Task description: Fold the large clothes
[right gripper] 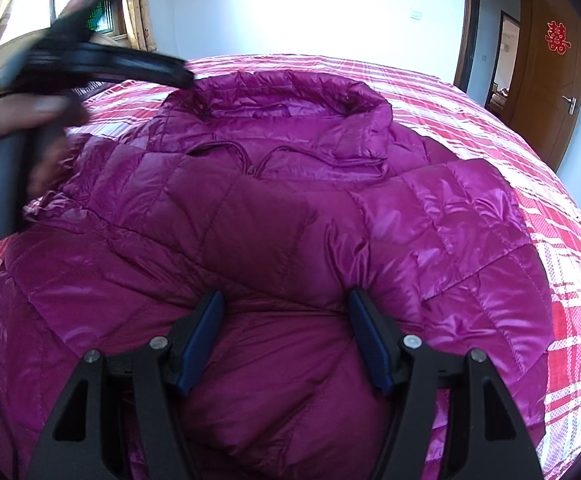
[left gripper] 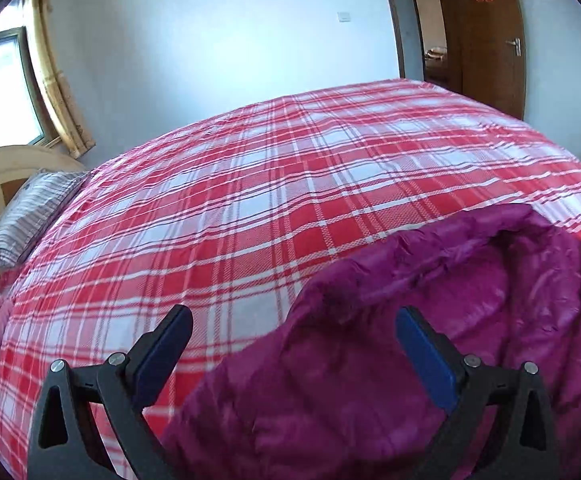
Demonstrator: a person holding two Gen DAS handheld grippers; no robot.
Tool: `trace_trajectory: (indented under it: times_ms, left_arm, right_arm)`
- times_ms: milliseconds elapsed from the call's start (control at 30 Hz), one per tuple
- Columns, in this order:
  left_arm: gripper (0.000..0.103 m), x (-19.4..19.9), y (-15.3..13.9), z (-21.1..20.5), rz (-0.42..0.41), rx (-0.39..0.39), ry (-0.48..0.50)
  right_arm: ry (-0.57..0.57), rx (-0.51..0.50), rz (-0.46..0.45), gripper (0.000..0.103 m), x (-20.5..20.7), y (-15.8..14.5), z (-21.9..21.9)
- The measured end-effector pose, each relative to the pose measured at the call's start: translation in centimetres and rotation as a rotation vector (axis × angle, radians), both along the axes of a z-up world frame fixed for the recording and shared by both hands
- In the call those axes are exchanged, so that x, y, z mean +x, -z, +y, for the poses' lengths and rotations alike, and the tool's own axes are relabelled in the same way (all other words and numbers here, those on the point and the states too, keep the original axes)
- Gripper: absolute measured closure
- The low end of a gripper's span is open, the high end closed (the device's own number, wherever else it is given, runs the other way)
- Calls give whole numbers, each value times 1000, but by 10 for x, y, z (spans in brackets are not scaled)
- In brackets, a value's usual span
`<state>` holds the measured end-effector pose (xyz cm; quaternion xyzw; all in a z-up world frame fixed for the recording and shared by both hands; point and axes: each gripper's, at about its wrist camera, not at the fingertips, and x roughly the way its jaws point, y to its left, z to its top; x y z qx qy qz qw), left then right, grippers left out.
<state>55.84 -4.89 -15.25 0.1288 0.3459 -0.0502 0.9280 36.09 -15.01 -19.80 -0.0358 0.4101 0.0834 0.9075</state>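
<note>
A large magenta quilted down jacket (right gripper: 290, 208) lies on the bed, hood (right gripper: 282, 96) toward the far side, both sleeves folded over the body. My right gripper (right gripper: 286, 300) is partly open, its blue pads pressed around a bulge of the jacket's folded fabric. My left gripper (left gripper: 294, 320) is open and empty, held above the jacket's hood edge (left gripper: 430, 280) at the lower right of its view. The left gripper also shows blurred in the right wrist view (right gripper: 90, 60), held in a hand above the jacket's left shoulder.
The bed is covered with a red and white plaid sheet (left gripper: 250, 184). A striped pillow (left gripper: 30, 216) and wooden headboard (left gripper: 6, 168) are at the left. A window (left gripper: 2, 88) and a brown door (left gripper: 486, 40) are beyond the bed.
</note>
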Motion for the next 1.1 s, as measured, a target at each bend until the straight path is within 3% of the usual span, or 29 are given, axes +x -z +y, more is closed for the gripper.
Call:
trace_trajectory:
  times_ms: [33,67,133,167,300,367,500,733,833,900,967,1100]
  left_arm:
    - [27,8,7,-5,24,13,17]
    - [55,14,13,-10,60,19,41]
    - [86,22,22,-14,114,22,37]
    - [89,19,21,-13,102,0,38]
    - [92,-6,3,-11,19,-21,54]
    - [93,-13,-4,-10,-14,-38,54]
    - [93,-13,-5,-10,-33,-52,62]
    - [93,-14,-3,-1,-37,-102,65]
    - [93,-14,-2,-1,-37,-96,78]
    - [93,-14,-1,0,-35,-95,82]
    - [93,-13,0,2,-28,-104,84]
    - [93,-23,-7,9,-28,-150,102]
  right_arm:
    - [-1,-1,1,35,0,0,0]
    - [-2,0,2,34,0,0,0]
    - [-7,13,6,33,1,0,0]
    - [-11,21,9,32,1,-1,-1]
    - [-35,62,42,32,3,-22,-10]
    - [-32,93,5,32,9,-48,-19]
    - [-32,16,-89,32,60,-93,-26]
    - [-162,-299,-76,31,173,-69,-6]
    - [-265,-326,-29,32,195,-58,2]
    - [-301,-377,-38,40,203,-53,9]
    - [-299,-389,-4,89,207,-47,8]
    - [-313,-368,-29,94,198,-45,-3]
